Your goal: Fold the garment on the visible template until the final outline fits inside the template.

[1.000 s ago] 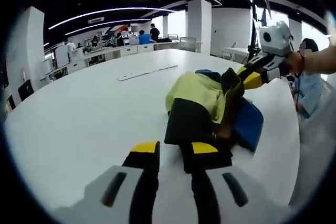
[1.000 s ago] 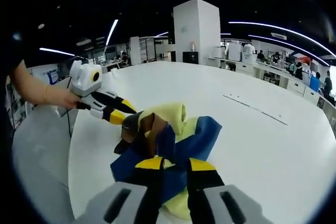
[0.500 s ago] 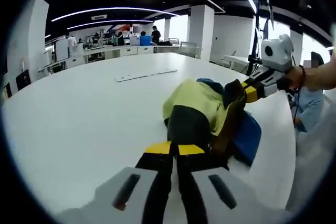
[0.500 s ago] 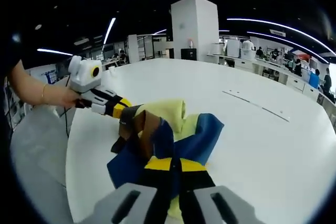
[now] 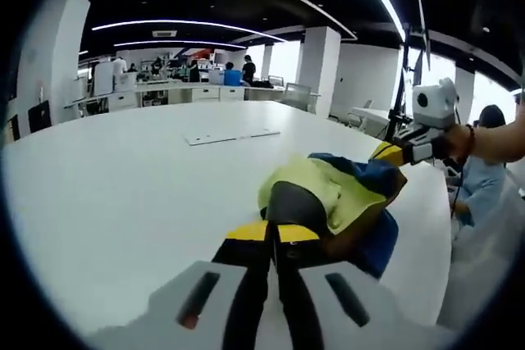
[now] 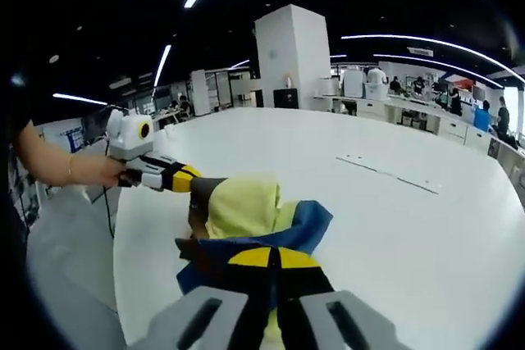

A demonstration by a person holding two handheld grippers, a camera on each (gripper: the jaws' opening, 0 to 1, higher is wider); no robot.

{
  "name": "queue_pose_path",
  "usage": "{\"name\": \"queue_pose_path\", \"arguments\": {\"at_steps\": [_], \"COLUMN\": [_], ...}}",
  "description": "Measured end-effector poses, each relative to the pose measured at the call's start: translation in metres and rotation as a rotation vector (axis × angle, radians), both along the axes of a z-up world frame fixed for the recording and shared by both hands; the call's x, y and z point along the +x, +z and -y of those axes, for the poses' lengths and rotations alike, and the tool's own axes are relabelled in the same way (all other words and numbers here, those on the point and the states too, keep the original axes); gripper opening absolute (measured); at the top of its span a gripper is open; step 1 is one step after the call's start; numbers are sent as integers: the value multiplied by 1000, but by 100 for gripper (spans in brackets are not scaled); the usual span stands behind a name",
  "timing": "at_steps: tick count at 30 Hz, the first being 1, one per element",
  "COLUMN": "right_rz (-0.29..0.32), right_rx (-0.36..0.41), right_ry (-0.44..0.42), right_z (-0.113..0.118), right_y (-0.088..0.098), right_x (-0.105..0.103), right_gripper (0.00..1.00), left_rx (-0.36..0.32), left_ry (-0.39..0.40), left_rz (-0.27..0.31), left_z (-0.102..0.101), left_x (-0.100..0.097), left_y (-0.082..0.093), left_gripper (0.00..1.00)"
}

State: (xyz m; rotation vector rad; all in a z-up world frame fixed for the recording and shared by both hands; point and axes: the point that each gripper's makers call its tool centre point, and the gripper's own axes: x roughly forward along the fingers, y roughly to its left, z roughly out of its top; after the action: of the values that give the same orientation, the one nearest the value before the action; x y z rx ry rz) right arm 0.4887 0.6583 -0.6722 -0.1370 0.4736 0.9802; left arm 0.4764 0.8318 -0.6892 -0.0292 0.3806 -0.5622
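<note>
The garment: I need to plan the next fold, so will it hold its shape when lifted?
Probably not. The garment is bunched and creased between the left gripper and right gripper, so it looks floppy. It likely sags and seems light.

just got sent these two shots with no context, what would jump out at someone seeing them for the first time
The eye lands first on the bunched yellow, blue and dark garment, lying near one edge of a big white table. Both claws are shut on it: the left claw at its dark end, the right claw at its blue edge. Behind is a large open office with a white pillar.
</note>
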Motion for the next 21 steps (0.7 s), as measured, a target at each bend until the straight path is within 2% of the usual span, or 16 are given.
{"name": "queue_pose_path", "arguments": {"at_steps": [4, 8, 11, 13, 16, 20, 21], "right_rz": [47, 101, 125, 135, 135, 155, 158], "right_rx": [18, 13, 18, 41, 74, 57, 57], "right_ry": [-14, -29, -38, -60, -91, -127, -139], "right_z": [6, 13, 17, 21, 25, 31, 33], "right_y": [22, 42, 53, 60, 69, 72, 72], "right_x": [10, 26, 37, 48, 64, 89, 95], "right_gripper": [0, 0, 0, 0, 0, 0, 0], "left_rx": [27, -2, -17, -11, 41, 54, 85], "left_ry": [6, 54, 50, 48, 51, 71, 75], "left_rz": [52, 99, 119, 114, 111, 101, 98], "left_z": [0, -7, -4, -1, -3, -6, -7], "left_x": [6, 21, 31, 39, 50, 68, 74], "left_y": [22, 48, 63, 68, 69, 73, 72], "left_gripper": [0, 0, 0, 0, 0, 0, 0]}}
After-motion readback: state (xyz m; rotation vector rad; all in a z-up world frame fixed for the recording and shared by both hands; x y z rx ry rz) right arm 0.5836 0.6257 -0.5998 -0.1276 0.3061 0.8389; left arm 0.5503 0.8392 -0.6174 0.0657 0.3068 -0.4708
